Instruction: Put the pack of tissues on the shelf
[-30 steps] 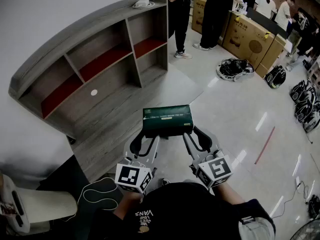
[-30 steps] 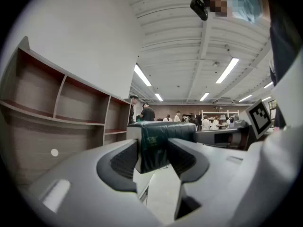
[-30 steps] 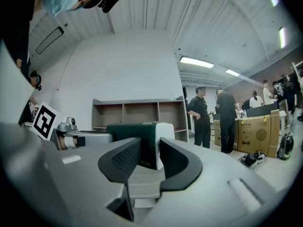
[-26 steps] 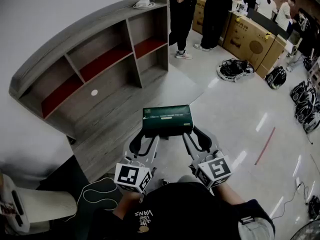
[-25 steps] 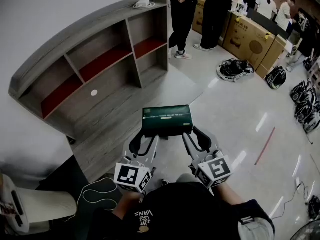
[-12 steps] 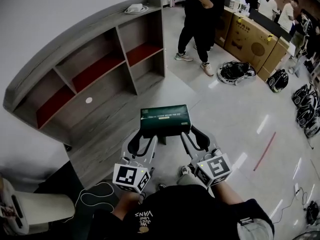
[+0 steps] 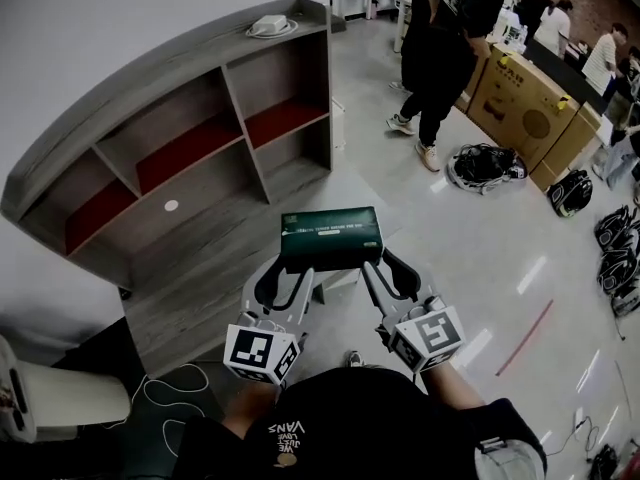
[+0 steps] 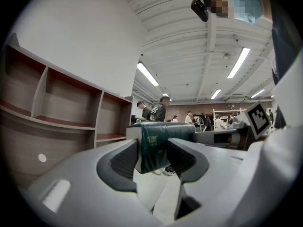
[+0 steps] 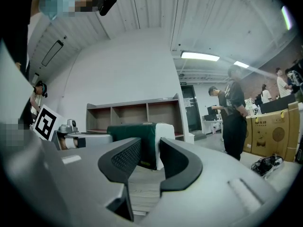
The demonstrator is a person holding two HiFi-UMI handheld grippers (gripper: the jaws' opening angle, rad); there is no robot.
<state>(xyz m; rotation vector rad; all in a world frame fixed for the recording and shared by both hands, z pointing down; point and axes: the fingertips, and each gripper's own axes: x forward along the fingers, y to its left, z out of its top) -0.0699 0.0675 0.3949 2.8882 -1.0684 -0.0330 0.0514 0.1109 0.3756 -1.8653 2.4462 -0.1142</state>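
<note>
While the dark green rectangular pack of tissues (image 7: 332, 236) hangs in the air in front of the person, it is held at both ends. The left tongs (image 7: 291, 272) pinch its left end and the right tongs (image 7: 383, 268) pinch its right end, each pair pressed onto the soft wrapper. The pack lies level, near the grey wooden shelf unit with red-lined compartments (image 7: 200, 68), but not yet inside any compartment.

The step in hand looks like the carry toward the shelf. To do it well, both tongs should travel together at equal height, so the pack neither twists nor slips from one grip. It would be wise to choose a compartment wide enough for the pack's length, bring it in long side first, and set it flat on the board before either grip loosens. A small white object (image 7: 268, 25) sits on the top board, so a compartment below is probably the easier place.
</note>
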